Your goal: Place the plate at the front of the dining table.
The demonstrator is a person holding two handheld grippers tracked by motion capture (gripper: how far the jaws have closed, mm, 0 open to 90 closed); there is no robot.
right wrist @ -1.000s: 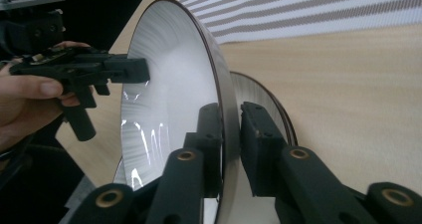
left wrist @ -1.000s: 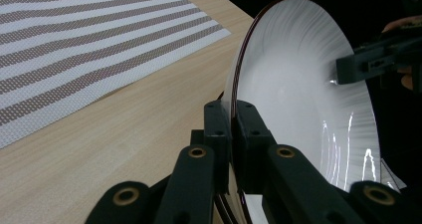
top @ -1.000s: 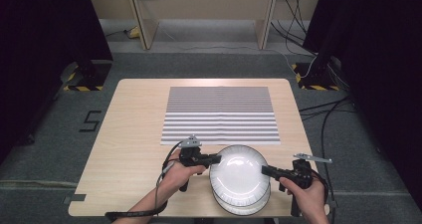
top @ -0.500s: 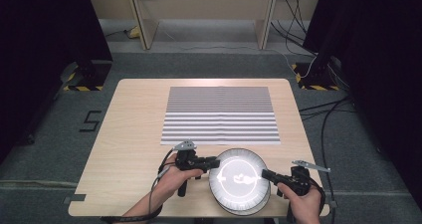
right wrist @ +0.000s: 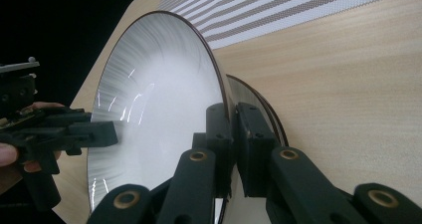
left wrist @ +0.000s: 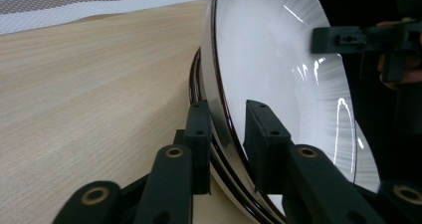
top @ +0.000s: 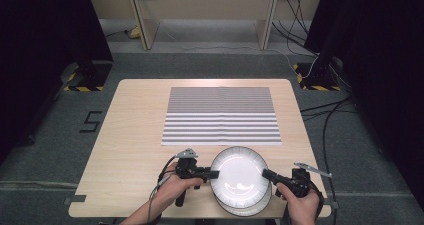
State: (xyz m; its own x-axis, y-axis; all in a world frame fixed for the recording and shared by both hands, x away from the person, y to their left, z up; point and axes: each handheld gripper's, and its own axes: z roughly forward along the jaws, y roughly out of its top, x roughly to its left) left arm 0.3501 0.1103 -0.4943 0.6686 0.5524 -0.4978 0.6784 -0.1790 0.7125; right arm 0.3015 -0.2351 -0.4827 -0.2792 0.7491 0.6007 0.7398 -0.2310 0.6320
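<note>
Your left gripper level, jaws straddling the top plate rim from the left, just closing, pads not yet pressing, your right gripper clamped on its right rim, plate lifted off the stack, just below the striped mat.
</note>
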